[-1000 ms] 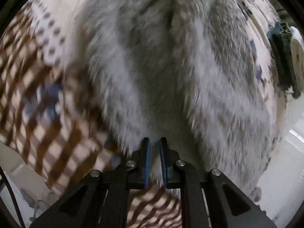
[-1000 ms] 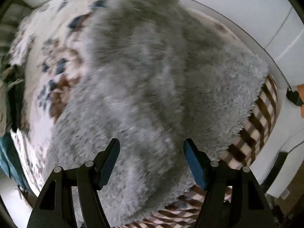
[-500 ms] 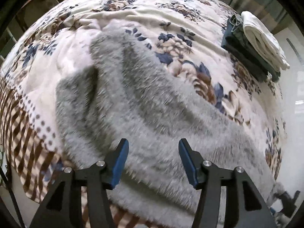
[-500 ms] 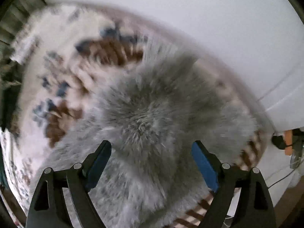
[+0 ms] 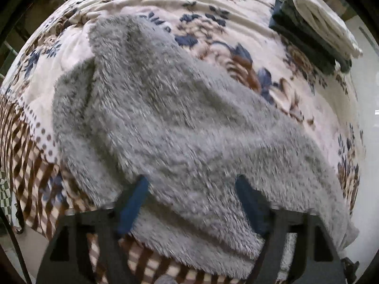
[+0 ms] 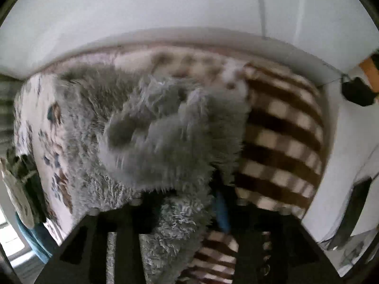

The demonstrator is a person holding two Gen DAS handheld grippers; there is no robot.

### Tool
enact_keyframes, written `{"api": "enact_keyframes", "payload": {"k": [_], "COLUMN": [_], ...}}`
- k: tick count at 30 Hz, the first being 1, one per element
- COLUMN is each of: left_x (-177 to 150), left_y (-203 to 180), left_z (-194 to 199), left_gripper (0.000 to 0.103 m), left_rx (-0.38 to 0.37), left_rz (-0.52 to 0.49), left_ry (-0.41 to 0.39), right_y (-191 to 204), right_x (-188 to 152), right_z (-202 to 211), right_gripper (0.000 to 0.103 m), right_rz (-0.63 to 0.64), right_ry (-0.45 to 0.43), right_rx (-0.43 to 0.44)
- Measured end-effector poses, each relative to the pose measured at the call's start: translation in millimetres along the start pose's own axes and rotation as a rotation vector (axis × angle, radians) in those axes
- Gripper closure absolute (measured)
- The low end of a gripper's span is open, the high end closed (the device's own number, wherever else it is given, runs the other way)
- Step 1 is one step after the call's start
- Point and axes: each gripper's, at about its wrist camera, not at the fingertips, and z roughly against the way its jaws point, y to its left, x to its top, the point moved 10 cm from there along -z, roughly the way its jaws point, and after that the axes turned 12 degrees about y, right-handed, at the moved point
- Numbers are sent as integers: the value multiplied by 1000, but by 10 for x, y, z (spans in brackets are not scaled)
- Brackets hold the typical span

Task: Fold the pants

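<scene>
1. Grey fleece pants (image 5: 180, 127) lie spread on floral bedspread (image 5: 236, 11), near its checked edge.
2. Left gripper (image 5: 191, 203) spread wide, fingers hovering over the pants' near hem, nothing held.
3. Right gripper (image 6: 187, 203) pinching a raised bunch of pants (image 6: 170, 137) fabric.

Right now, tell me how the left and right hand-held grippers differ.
The left hand-held gripper is open, its fingers spread over the grey fleece pants without pinching them; the right hand-held gripper is shut on a fold of the pants. The left faces the floral blanket; the right faces the white wall. Both have blue pads.
</scene>
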Motion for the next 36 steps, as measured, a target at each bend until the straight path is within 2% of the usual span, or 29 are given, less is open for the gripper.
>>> {"api": "enact_keyframes", "payload": {"k": [1,4,6,8,10,11,12,14,17,19,23,26,27,28,29,30,32,33,34,36], "left_x": [-19,-14,13,61,123,153,199,262,425,598,988,1299,1394,1498,1576,1629,1661,1650,1625,1559], "left_y": [-18,-3,45,138,276,336,423,541,783,980,1293,1341,1325,1309,1312,1297,1257,1265,1289,1350], "left_z": [0,57,102,151,181,185,177,137,101,97,120,50,15,-21,-35,-46,-14,53,130,244], "left_gripper": [17,16,16,16,16,16,16,16,16,16,16,17,21,31,65,89,94,95,95,96], "left_rx": [-1,-13,-38,-44,-45,-49,-51,-62,-105,-128,-146,-156,-156,-141,-122,-121,-130,-110,-95,-99], "left_rz": [6,36,61,74,92,100,109,122,161,196,241,214,196,171,152,129,73,45,25,14], "left_ry": [-1,-11,-21,-34,-49,-54,-56,-43,-21,-2,9,31,38,35,26,22,14,-9,-28,-46], "right_y": [-16,26,61,139,-153,-257,-271,-233,243,634,1385,1595,1615,1615,1590,1579,1528,1529,1531,1543], "right_x": [-7,-40,-44,-31,-23,-91,-170,-394,-1029,-1563,-2843,-3367,-3486,-3534,-3586,-3592,-3568,-3562,-3560,-3579], "right_z": [93,385,473,499,431,404,368,379,293,74,-790,-1269,-1432,-1535,-1647,-1681,-1709,-1683,-1632,-1480], "right_gripper": [46,43,42,37,37,37,37,37,37,37,37,37,37,37,37,38,57,87,94,95], "right_rz": [-3,25,58,85,-12,-82,-126,-148,-18,98,280,297,275,253,205,183,147,149,167,229], "right_ry": [-27,-110,-143,-151,-125,-113,-110,-118,-117,-44,224,320,339,349,350,338,290,272,251,204], "right_rx": [1,28,-18,-39,-268,-278,-248,-225,-191,-146,-43,-26,-33,-32,-18,-12,3,18,13,-6]}}
